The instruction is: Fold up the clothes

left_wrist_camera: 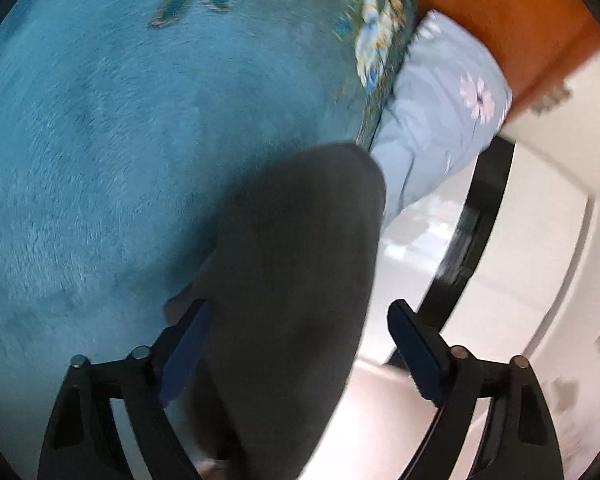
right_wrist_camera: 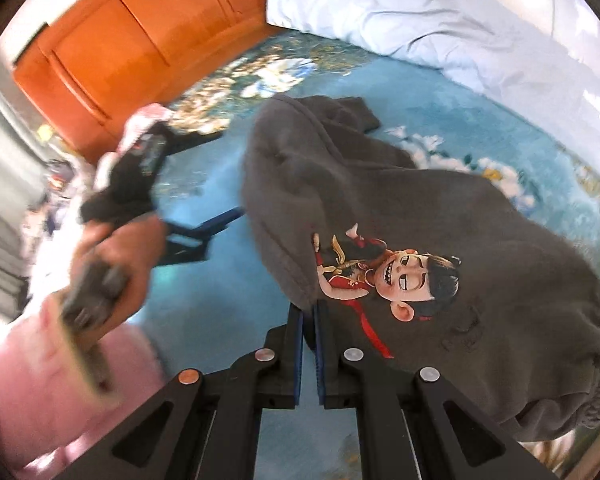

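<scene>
Here the right gripper (right_wrist_camera: 309,320) clamps the grey sweatshirt (right_wrist_camera: 420,216); the left gripper (left_wrist_camera: 296,344) gapes; no legible writing.

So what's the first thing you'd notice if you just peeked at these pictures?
Probably the cartoon boy in red printed on the dark gray sweatshirt, which lies rumpled on a teal blanket with flowers along its edge. The right gripper is pinched shut on the sweatshirt's edge just below the print. Off to the left, a hand in a pink sleeve holds the left gripper, jaws open, and beyond it stands an orange wooden headboard.
</scene>
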`<state>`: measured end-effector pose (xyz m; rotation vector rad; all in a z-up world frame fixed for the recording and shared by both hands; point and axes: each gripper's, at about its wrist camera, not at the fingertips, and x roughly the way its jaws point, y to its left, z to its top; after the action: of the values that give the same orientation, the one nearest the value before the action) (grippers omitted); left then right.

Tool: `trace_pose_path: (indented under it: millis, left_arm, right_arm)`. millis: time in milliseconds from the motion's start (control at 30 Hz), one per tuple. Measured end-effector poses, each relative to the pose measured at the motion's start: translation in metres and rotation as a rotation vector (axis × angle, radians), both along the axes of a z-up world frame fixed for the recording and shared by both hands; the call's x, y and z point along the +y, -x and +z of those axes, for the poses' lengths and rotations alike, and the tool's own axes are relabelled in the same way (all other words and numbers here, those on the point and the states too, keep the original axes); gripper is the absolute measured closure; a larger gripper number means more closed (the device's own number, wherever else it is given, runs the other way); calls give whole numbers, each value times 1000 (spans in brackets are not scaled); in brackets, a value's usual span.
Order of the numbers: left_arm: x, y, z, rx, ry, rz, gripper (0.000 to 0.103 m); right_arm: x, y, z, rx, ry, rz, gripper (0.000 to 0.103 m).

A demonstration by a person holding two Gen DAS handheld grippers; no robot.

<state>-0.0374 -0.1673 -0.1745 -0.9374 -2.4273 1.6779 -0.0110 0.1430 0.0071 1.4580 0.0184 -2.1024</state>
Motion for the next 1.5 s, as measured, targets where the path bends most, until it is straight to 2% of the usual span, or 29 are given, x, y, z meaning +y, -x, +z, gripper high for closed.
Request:
trace_pose_path:
  millis: [33,67,100,133,233,333,467,500,533,567,600,667,733,800,867,900,933,967,1000,1033,1133,1200,1267,1367,1400,1467,1500]
  left_arm:
    - [1,-1,0,-9,-11,12,43]
    - [2,1,2,-21,5,-3,51]
    - [4,3,5,-34,32,-29,67]
    - [5,7,9,-54,69,-69,73]
    - [8,14,20,-90,180,-162,73]
    - [9,4,21,-96,210,-181,73]
    - [21,-13,9,-56,102,-164,71]
    - [25,-13,5,-56,79,-160,62]
    - [30,-13,2,-62,51,-155,45]
    - [35,-13,-1,-68,19,-148,40]
    - [40,-14,-4,-74,-13,-141,39]
    - [49,-15,-9,-70,-80,-119,39]
    - [52,-12,-7,-29,-137,-77,40]
    - [51,-4,3,-1,-125,-70,41]
    - [50,4,12,9,-105,-84,56]
    - [50,9,15,4,-90,-97,71]
    - [50,15,21,-10,-49,-122,84]
    - [49,24,33,-27,38,-162,90]
    - [48,33,46,-43,138,-206,96]
    - [47,45,67,-40,265,-252,97]
    - [45,69,162,121,638,-303,98]
    - [46,67,227,288,837,-298,98]
    - [35,43,250,348,917,-263,98]
    - [14,2,273,406,1008,-205,97]
    - [6,-12,260,354,1005,-183,97]
    - [-19,-22,198,87,938,-162,98]
    - [-32,-30,165,-39,877,-155,98]
  right_arm:
    - [2,-5,-1,-10,-1,0,97]
    - [3,-8,-4,-21,-4,-2,97]
    - [6,-9,-4,-24,5,-8,97]
    - [9,-8,-1,-23,19,-15,97]
    - [18,-7,8,-20,61,-35,97]
    - [27,-6,16,-18,102,-55,97]
    - [42,-4,32,-11,162,-88,97]
    - [45,-2,36,-9,169,-95,97]
    - [46,-1,38,-5,169,-98,97]
    - [47,0,40,-2,168,-98,97]
    - [46,0,41,-1,168,-97,97]
    - [45,-1,43,1,171,-93,97]
    - [44,-3,43,-3,175,-90,97]
    - [45,-6,42,-8,180,-89,97]
    - [48,-7,42,-11,185,-93,97]
    - [50,-8,42,-12,188,-96,97]
    - [51,-8,41,-13,190,-98,97]
    - [52,-8,41,-14,190,-100,97]
    - [52,-8,40,-15,189,-103,97]
    - [51,-8,40,-13,189,-104,97]
    - [45,-2,40,8,188,-112,97]
    - [34,2,46,53,189,-100,97]
    - [21,5,53,104,191,-84,97]
    - [-3,7,47,101,209,-24,97]
    - [-14,8,38,74,207,8,97]
    - [-32,6,9,-18,175,43,96]
    - [-41,5,-6,-66,156,56,96]
